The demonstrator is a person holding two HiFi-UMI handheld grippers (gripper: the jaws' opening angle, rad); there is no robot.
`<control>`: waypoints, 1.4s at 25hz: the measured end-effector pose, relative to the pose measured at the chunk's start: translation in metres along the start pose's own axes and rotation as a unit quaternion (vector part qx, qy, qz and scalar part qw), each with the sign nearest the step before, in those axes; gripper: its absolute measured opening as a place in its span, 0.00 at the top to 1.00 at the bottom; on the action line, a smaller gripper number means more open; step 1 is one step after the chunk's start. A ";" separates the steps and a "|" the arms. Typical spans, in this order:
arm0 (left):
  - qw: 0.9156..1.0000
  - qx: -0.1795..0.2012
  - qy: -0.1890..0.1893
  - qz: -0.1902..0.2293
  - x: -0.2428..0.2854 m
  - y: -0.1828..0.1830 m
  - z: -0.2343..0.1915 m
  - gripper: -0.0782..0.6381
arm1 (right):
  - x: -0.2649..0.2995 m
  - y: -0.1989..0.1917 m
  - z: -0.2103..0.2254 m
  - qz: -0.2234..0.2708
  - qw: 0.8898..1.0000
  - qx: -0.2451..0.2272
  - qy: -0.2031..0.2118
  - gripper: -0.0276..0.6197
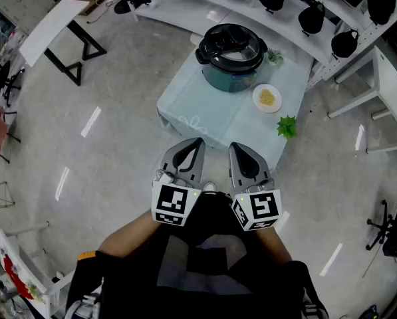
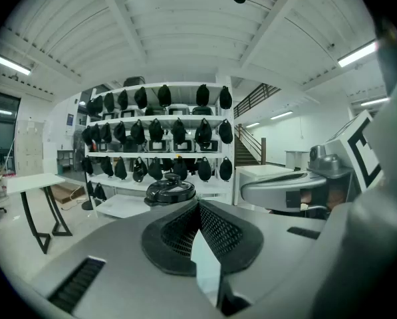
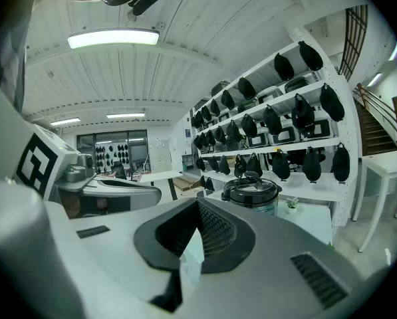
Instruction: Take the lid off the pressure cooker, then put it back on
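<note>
Bright ceiling strip lights (image 3: 113, 38) streak the floor (image 1: 132, 65) with glare; gripper views warp toward black corners.

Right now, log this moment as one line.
pressure cooker on table, lid on | left gripper shut, empty, short of table | right gripper shut, empty, short of table | step: lid removal not started
</note>
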State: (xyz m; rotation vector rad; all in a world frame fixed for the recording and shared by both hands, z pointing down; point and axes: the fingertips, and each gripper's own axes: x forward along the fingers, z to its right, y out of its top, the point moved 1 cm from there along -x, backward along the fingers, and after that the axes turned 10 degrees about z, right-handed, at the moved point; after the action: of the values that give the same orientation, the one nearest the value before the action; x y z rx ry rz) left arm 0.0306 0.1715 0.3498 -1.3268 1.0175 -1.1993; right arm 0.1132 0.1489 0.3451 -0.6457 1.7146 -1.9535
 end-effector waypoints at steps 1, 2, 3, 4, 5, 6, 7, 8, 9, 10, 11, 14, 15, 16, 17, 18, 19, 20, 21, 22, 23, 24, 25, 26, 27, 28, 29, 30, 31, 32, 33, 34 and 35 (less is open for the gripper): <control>1.000 0.001 0.000 0.000 0.001 0.000 0.000 0.88 | 0.000 0.000 0.001 0.000 1.000 -0.001 0.000 0.94; 1.000 0.002 0.000 0.001 0.001 0.001 0.001 0.88 | 0.000 0.000 0.002 0.000 1.000 -0.001 0.000 0.94; 1.000 0.002 0.000 0.001 0.002 0.001 0.001 0.88 | 0.000 0.000 0.003 -0.001 1.000 -0.002 0.000 0.94; 1.000 0.003 0.000 0.001 0.003 0.001 0.002 0.88 | 0.000 0.000 0.004 -0.001 1.000 -0.002 0.000 0.94; 1.000 0.003 0.000 0.001 0.004 0.002 0.003 0.88 | 0.000 0.000 0.005 -0.001 1.000 -0.002 0.000 0.94; 1.000 0.004 0.000 0.001 0.005 0.002 0.003 0.88 | 0.000 0.000 0.006 -0.001 1.000 -0.002 0.000 0.94; 1.000 0.005 0.000 0.001 0.006 0.003 0.004 0.88 | 0.000 0.001 0.007 -0.001 1.000 -0.002 0.000 0.94; 1.000 0.005 -0.001 0.001 0.007 0.003 0.004 0.88 | 0.001 0.001 0.008 -0.001 1.000 -0.002 0.000 0.94; 1.000 0.005 -0.002 0.001 0.008 0.003 0.005 0.88 | 0.001 0.002 0.009 0.000 1.000 -0.002 0.000 0.94; 1.000 0.006 -0.002 0.001 0.009 0.003 0.006 0.88 | 0.000 0.002 0.010 0.000 1.000 -0.002 -0.001 0.94; 1.000 0.006 -0.003 0.001 0.010 0.003 0.007 0.88 | 0.000 0.002 0.011 0.001 1.000 -0.001 -0.001 0.94; 1.000 0.007 -0.005 0.001 0.012 0.003 0.010 0.88 | -0.002 0.003 0.014 0.003 1.000 0.002 -0.002 0.94; 1.000 0.008 -0.006 0.001 0.013 0.004 0.011 0.88 | -0.002 0.003 0.015 0.004 1.000 0.004 -0.002 0.94; 1.000 0.008 -0.006 0.001 0.013 0.004 0.012 0.88 | -0.002 0.004 0.016 0.005 1.000 0.006 0.000 0.93; 1.000 0.008 -0.007 0.001 0.014 0.004 0.013 0.88 | -0.003 0.004 0.017 0.006 1.000 0.008 0.001 0.94; 1.000 0.009 -0.007 0.001 0.015 0.004 0.014 0.88 | -0.003 0.004 0.018 0.006 1.000 0.011 0.001 0.93; 1.000 0.010 -0.007 0.001 0.015 0.003 0.016 0.88 | -0.004 0.004 0.019 0.007 1.000 0.013 0.001 0.93; 1.000 0.010 -0.007 0.002 0.015 0.003 0.017 0.88 | -0.005 0.003 0.020 0.007 1.000 0.014 0.001 0.93; 1.000 0.011 -0.008 0.002 0.015 0.003 0.018 0.88 | -0.006 0.003 0.020 0.007 1.000 0.016 0.000 0.93; 1.000 0.011 -0.008 0.002 0.015 0.004 0.019 0.88 | -0.007 0.003 0.020 0.007 1.000 0.017 0.000 0.93; 1.000 0.011 -0.008 0.003 0.014 0.004 0.020 0.88 | -0.008 0.002 0.021 0.007 1.000 0.017 0.000 0.93; 1.000 0.012 -0.008 0.003 0.014 0.005 0.022 0.88 | -0.010 0.002 0.021 0.007 1.000 0.017 0.000 0.93; 1.000 0.012 -0.008 0.004 0.013 0.005 0.023 0.88 | -0.011 0.002 0.021 0.007 1.000 0.018 0.000 0.93; 1.000 0.013 -0.008 0.004 0.012 0.004 0.025 0.88 | -0.013 0.001 0.021 0.007 1.000 0.018 0.000 0.93; 1.000 0.014 -0.007 0.005 0.012 0.004 0.027 0.88 | -0.014 0.000 0.022 0.008 1.000 0.019 0.000 0.93; 1.000 0.015 -0.007 0.005 0.011 0.004 0.028 0.88 | -0.015 0.000 0.022 0.008 1.000 0.021 -0.001 0.93; 1.000 0.015 -0.006 0.005 0.010 0.004 0.029 0.88 | -0.016 -0.001 0.023 0.008 1.000 0.022 -0.001 0.93; 1.000 0.015 -0.005 0.005 0.009 0.004 0.030 0.88 | -0.017 -0.001 0.023 0.007 1.000 0.023 -0.002 0.93; 1.000 0.015 -0.005 0.004 0.008 0.004 0.030 0.88 | -0.018 -0.001 0.023 0.006 1.000 0.024 -0.003 0.93; 1.000 0.013 -0.005 0.003 0.007 0.003 0.030 0.88 | -0.018 -0.001 0.023 0.005 1.000 0.024 -0.003 0.93; 1.000 0.012 -0.005 0.002 0.006 0.003 0.030 0.88 | -0.018 -0.002 0.022 0.004 1.000 0.025 -0.004 0.93; 1.000 0.011 -0.006 0.001 0.006 0.002 0.030 0.88 | -0.018 -0.003 0.022 0.002 1.000 0.025 -0.005 0.93; 1.000 0.010 -0.007 -0.001 0.006 0.000 0.031 0.88 | -0.018 -0.004 0.022 0.000 1.000 0.026 -0.006 0.93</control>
State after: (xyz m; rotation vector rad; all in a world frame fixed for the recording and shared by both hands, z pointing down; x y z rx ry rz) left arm 0.0617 0.1696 0.3515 -1.3198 0.9925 -1.1961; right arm 0.1407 0.1434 0.3507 -0.6376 1.6518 -1.9836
